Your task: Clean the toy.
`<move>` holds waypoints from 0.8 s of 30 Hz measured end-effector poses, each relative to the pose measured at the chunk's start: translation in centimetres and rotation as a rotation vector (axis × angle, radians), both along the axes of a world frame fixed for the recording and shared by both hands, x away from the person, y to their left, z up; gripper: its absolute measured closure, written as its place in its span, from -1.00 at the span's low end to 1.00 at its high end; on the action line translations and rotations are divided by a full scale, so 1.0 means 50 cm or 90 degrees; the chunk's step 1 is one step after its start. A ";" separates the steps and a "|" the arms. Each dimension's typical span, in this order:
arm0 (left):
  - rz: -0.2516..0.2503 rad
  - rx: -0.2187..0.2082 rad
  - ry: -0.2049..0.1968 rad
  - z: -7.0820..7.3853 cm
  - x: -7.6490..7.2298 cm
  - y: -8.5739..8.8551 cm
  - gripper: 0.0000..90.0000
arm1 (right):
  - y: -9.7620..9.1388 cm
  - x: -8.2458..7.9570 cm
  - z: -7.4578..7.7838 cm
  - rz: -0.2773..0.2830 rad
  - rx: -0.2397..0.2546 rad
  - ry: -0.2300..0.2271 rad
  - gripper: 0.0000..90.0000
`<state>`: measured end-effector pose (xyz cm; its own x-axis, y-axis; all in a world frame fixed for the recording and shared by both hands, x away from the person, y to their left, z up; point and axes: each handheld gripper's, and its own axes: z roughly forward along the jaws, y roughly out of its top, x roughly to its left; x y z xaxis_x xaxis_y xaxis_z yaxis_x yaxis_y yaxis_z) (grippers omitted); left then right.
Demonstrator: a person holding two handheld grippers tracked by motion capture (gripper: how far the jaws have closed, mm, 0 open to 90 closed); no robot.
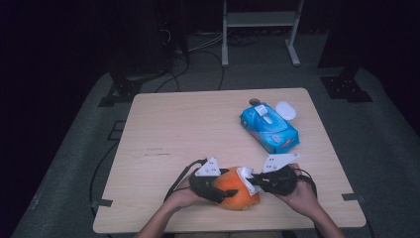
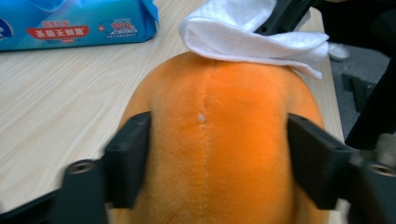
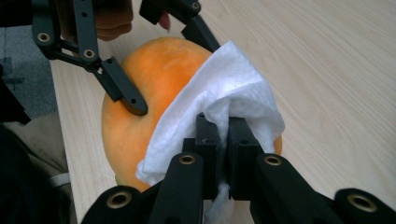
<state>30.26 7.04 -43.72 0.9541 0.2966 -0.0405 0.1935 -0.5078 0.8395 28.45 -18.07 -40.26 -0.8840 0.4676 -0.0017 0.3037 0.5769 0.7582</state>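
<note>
A round orange plush toy (image 1: pixel 236 192) (image 2: pixel 219 130) (image 3: pixel 149 74) sits near the table's front edge, between my two hands. My left gripper (image 1: pixel 225 187) (image 2: pixel 219 161) comes in from the left, and its black pads (image 2: pixel 128 154) press into both sides of the toy. A white wipe (image 1: pixel 246 174) (image 2: pixel 243 32) (image 3: pixel 219 88) is draped over the toy's top right side. My right gripper (image 1: pixel 255 181) (image 3: pixel 223 135) is shut on a fold of that wipe and holds it against the toy. In the right gripper view, the left gripper (image 3: pixel 163 65) straddles the toy.
A blue pack of wet wipes (image 1: pixel 270 127) (image 2: pixel 74 21) lies at the back right of the wooden table (image 1: pixel 173 129), with a small white round lid (image 1: pixel 286 110) beside it. A metal stand (image 1: pixel 260 20) rises on the floor beyond the table.
</note>
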 end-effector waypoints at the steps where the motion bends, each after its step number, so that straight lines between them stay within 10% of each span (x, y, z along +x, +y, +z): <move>1: 0.002 -0.004 -0.015 0.005 -0.003 0.000 -0.25 | 0.000 0.000 0.001 -0.002 0.001 0.000 0.87; 9: 0.029 -0.029 -0.114 0.031 -0.017 -0.013 -0.10 | 0.001 -0.004 0.034 -0.017 0.028 -0.034 0.87; 24: 0.035 -0.059 -0.012 -0.014 0.028 0.067 -0.24 | -0.023 0.024 -0.031 -0.048 0.006 0.021 0.87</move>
